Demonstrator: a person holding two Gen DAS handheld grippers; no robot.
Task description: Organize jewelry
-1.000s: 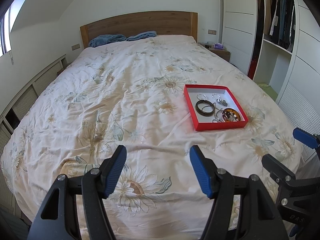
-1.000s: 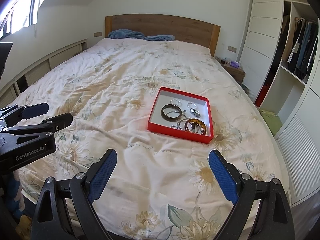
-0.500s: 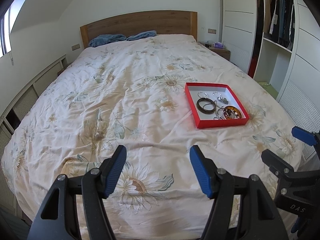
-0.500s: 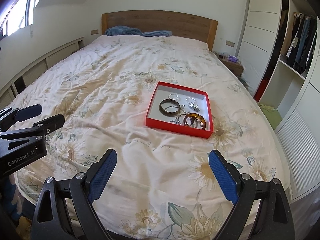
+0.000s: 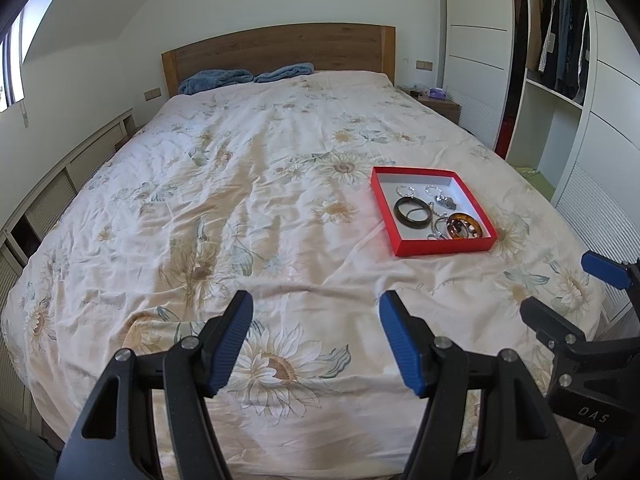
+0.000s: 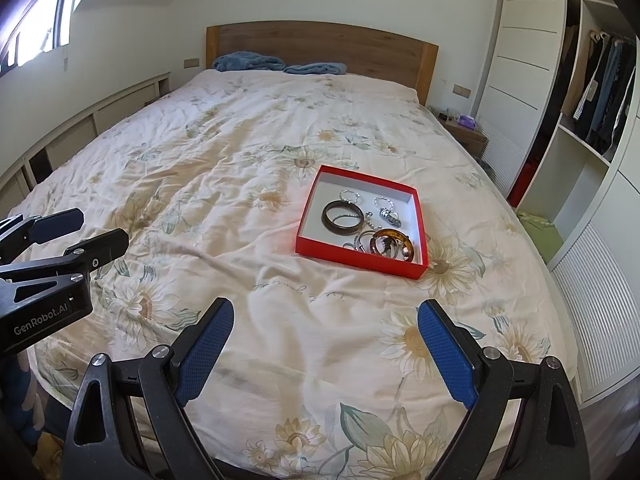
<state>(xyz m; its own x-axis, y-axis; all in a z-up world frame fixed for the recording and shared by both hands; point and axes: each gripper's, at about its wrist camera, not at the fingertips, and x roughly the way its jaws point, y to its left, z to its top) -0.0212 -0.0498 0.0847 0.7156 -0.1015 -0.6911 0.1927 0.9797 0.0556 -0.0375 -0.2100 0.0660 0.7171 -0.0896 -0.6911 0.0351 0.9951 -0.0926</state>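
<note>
A shallow red tray (image 5: 397, 231) (image 6: 307, 213) with a white floor lies on the flowered bedspread, right of the bed's middle. Inside it are a dark bangle (image 5: 413, 211) (image 6: 343, 217), an amber bangle (image 5: 463, 228) (image 6: 391, 244), two small silver rings (image 6: 385, 202) and a thin chain. My left gripper (image 5: 316, 314) hovers open over the near bed edge, far short of the tray and left of it, with nothing between its blue pads. My right gripper (image 6: 325, 326) is open too and empty, below the tray. Each gripper shows at the other view's edge.
Blue folded towels (image 5: 244, 76) lie by the wooden headboard (image 6: 320, 46). A white wardrobe with hanging clothes (image 6: 600, 92) stands on the right, a bedside table (image 6: 464, 130) beyond it. Low slatted cabinets (image 5: 60, 188) run along the left wall.
Both views have shifted slightly; the tray sits a little farther off than a second ago. Both grippers stay open and empty.
</note>
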